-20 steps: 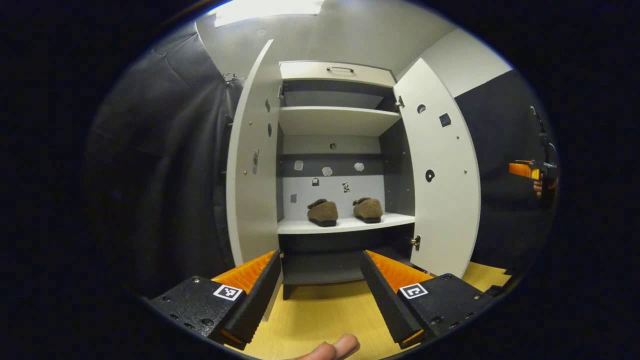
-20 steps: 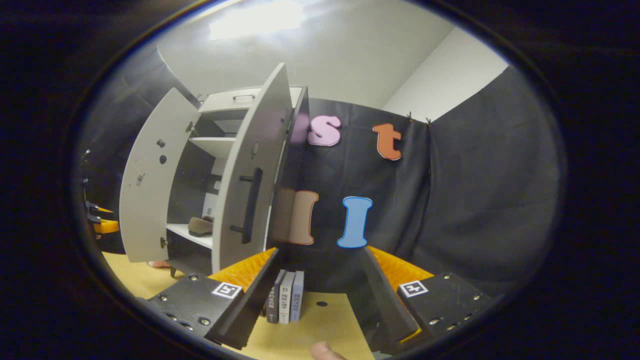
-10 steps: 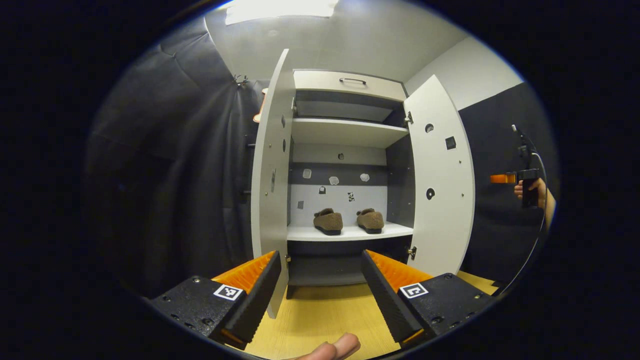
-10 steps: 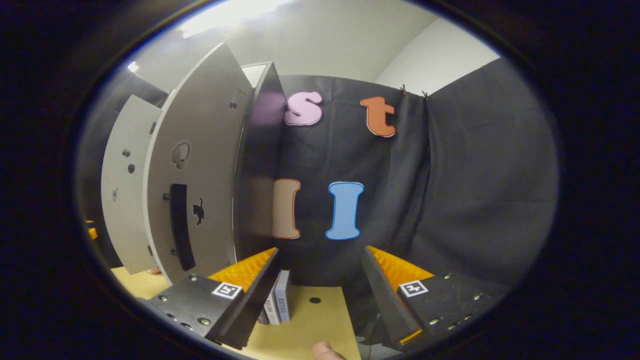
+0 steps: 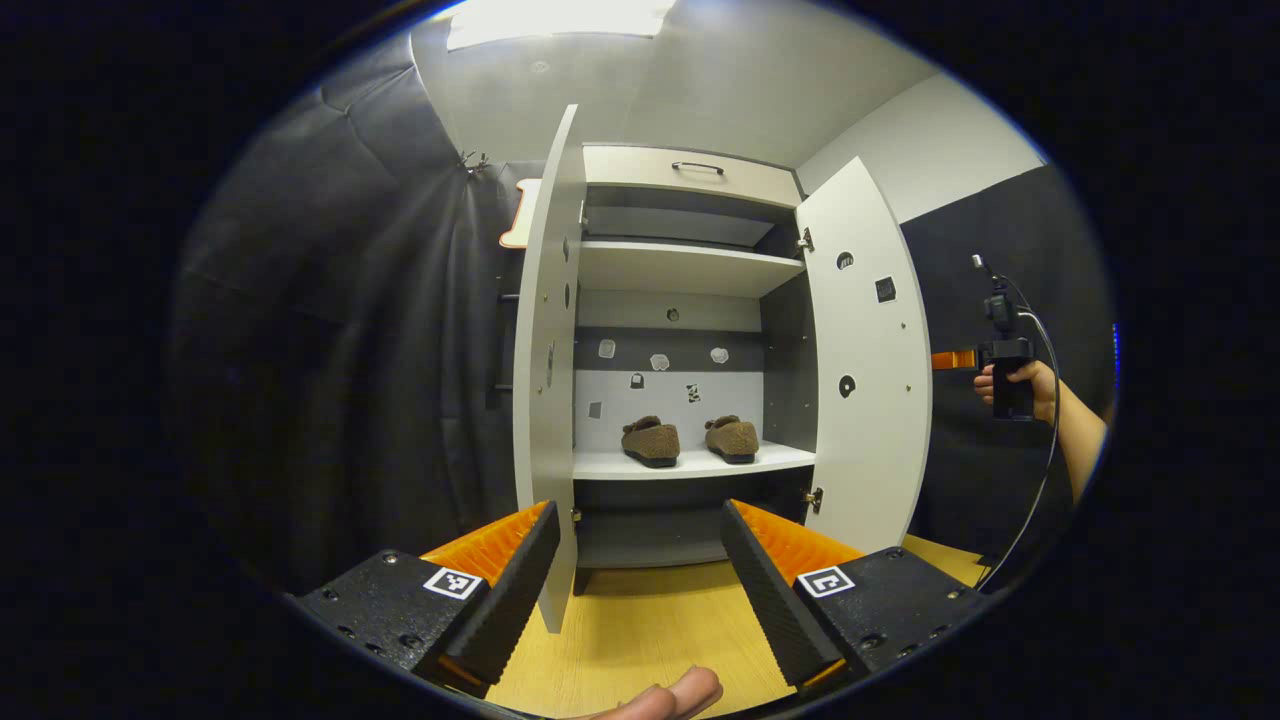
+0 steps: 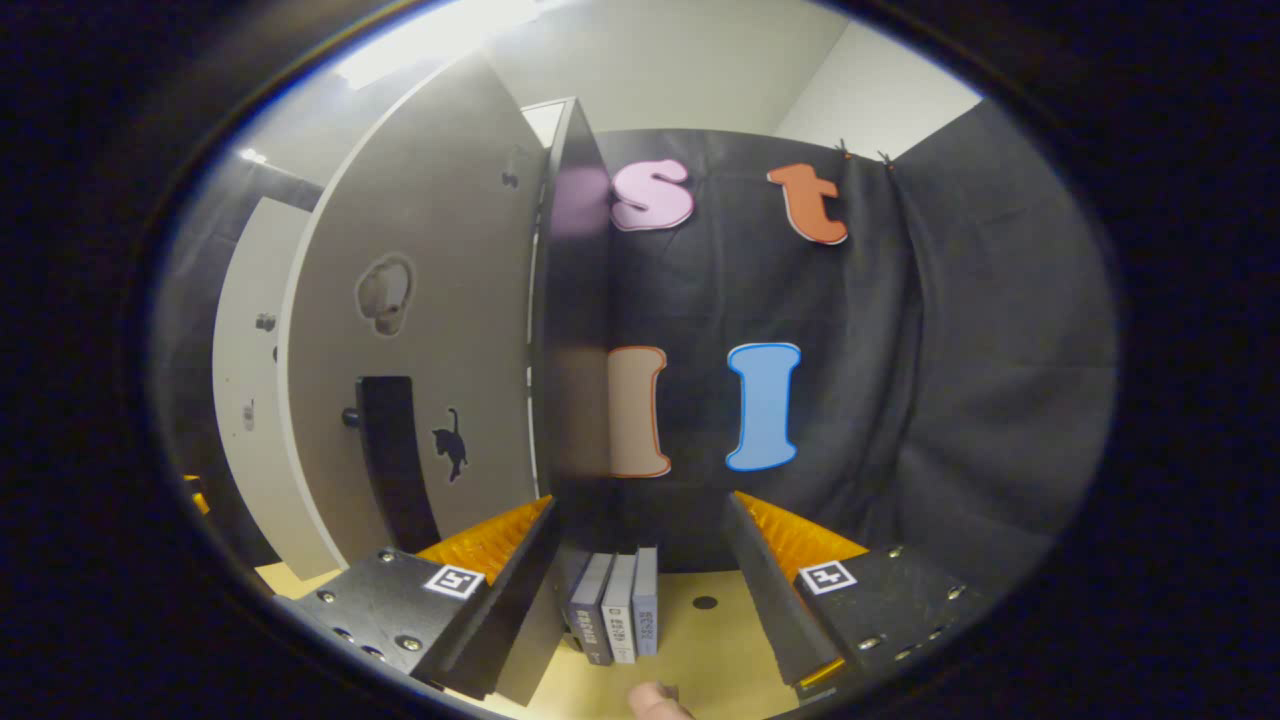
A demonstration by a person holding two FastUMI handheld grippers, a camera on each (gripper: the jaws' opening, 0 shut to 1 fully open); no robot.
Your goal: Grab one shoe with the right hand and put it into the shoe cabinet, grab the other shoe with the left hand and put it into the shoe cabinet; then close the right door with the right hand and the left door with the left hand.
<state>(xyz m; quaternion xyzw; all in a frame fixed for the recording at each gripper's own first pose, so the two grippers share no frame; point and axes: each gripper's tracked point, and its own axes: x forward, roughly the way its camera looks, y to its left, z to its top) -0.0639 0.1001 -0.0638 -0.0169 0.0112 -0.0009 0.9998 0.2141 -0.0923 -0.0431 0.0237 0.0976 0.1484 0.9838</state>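
Shoes (image 5: 690, 440) shelved; both doors open. Right gripper (image 6: 640, 590) empty, jaws apart, behind right door (image 6: 420, 330): push outer face steadily. Left gripper (image 5: 640, 590) open.

The shoe cabinet (image 5: 690, 270) is white on its shelves and doors, with dark grey side walls and small dark and pale stickers across its back panel. At the cabinet's six o'clock, two fuzzy brown shoes (image 5: 650, 441) (image 5: 731, 437) sit on a white shelf. The right door (image 6: 420, 330) carries a black handle (image 6: 398, 465) and a black cat sticker. The floor (image 5: 640, 630) is pale yellow wood. Grey, perhaps bluish, books (image 6: 618, 618) stand low. The gripper fingers (image 5: 505, 605) are black with orange backing.
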